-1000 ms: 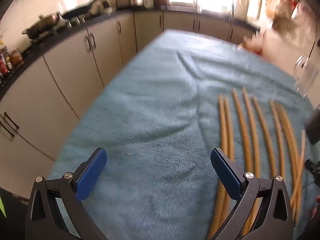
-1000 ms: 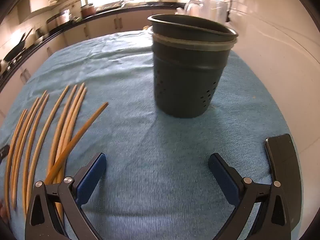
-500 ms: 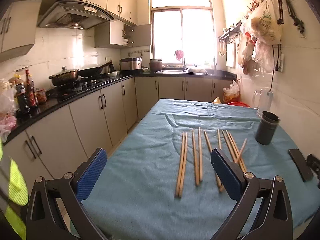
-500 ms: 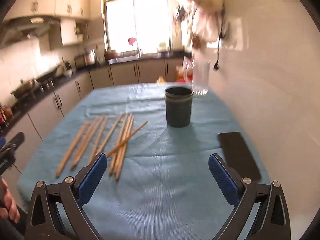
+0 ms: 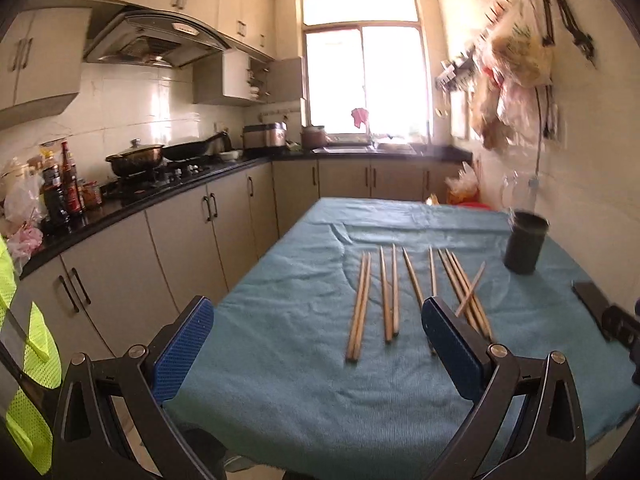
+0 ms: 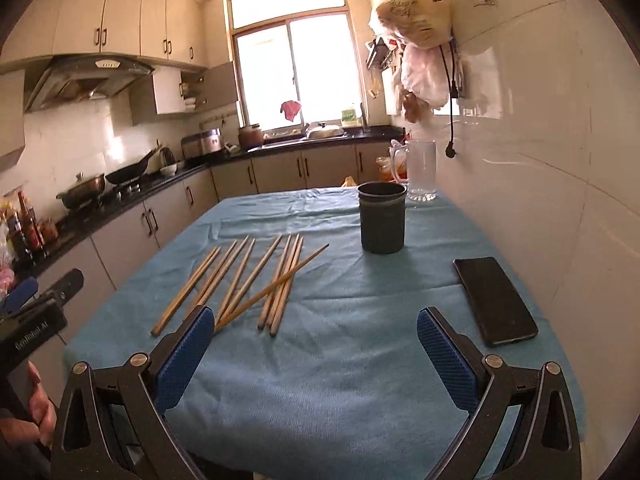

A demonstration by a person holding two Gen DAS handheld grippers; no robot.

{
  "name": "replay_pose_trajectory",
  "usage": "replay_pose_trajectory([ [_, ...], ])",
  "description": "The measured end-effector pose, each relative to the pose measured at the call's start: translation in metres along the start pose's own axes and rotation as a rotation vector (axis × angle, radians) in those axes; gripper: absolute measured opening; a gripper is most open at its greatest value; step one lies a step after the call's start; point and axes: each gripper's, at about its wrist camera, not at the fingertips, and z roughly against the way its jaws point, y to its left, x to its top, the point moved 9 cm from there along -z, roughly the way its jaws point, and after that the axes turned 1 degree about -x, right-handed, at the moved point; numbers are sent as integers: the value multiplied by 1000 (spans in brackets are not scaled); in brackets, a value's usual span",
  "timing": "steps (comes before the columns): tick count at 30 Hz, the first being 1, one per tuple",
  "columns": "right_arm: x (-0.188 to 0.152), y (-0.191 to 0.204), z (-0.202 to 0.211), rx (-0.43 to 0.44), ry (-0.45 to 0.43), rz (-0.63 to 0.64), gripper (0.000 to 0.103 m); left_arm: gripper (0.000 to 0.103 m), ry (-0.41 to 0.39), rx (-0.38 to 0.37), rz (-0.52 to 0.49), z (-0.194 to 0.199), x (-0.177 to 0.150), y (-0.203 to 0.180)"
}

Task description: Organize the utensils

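Both grippers, left (image 5: 320, 354) and right (image 6: 314, 354), are hovering wide and empty; chopsticks (image 6: 256, 280) are lying ahead, awaiting the holder (image 6: 382, 222) beyond.

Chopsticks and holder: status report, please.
Both grippers, left and right, open, empty. Chopsticks loose on cloth; holder upright. Phone nearby, not blocking.

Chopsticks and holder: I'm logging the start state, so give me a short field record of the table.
chopsticks: loose on the blue cloth, one lying crosswise over the others
holder: dark cup, upright, apart from the chopsticks
phone: flat near the wall side
glass jug: behind the holder
left hand-held gripper: open, holding nothing
right hand-held gripper: open, holding nothing
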Motion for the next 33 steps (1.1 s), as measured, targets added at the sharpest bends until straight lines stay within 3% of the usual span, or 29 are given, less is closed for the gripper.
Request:
replay_pose_trajectory([
  [33,-15,7,-15,40,64,-2,103,103,77,-35,-32,-24,-20,-10],
])
